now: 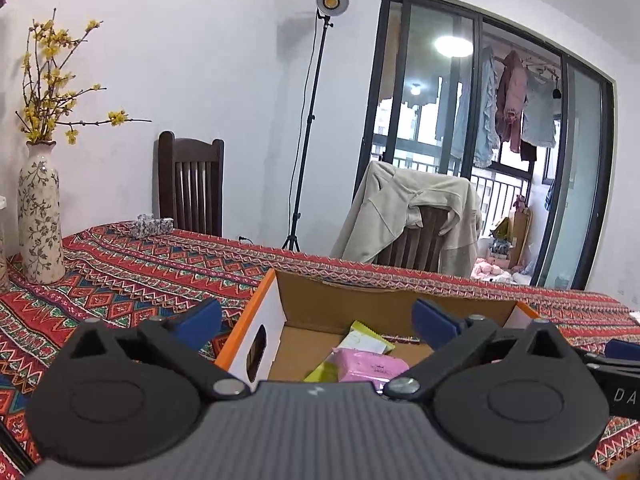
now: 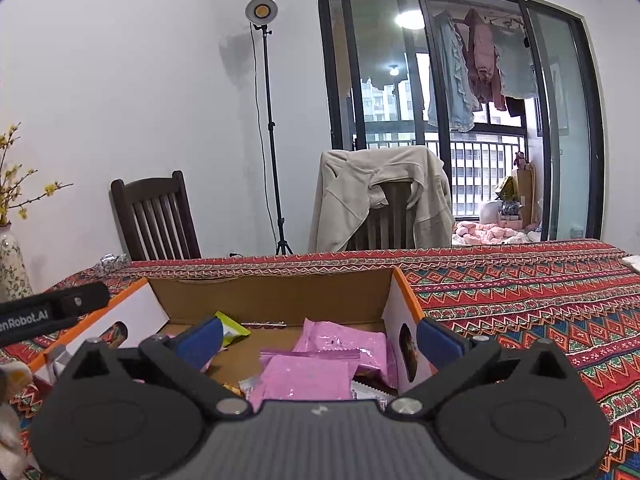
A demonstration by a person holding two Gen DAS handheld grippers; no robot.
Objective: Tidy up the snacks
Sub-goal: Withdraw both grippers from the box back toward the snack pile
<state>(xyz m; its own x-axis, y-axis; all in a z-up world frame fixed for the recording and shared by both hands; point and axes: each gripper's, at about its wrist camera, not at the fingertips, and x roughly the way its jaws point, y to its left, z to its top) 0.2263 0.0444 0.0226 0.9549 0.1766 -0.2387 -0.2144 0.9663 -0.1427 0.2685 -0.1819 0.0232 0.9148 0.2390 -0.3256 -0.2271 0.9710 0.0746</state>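
A desk (image 2: 520, 300) under a patterned cloth carries an open cardboard box (image 2: 272, 292). Pink packets (image 2: 308, 376) and a yellow-green packet (image 1: 370, 338) lie inside. Left tongs (image 1: 316, 320) and right tongs (image 2: 318, 338) gape wide over the box, holding nothing.

you're looking at one cardboard box (image 2: 276, 300) sitting on one patterned tablecloth (image 2: 520, 304). inside it you're seeing three pink snack packets (image 2: 308, 378) for certain, plus one yellow-green packet (image 2: 234, 330); other wrappers are poking out underneath, too hidden to count. two wooden chairs are standing behind the table: one bare chair (image 2: 160, 220) and one wearing a single beige jacket (image 2: 380, 196). one lamp stand (image 2: 262, 12) and one flowered vase (image 1: 40, 216) are completing your count.
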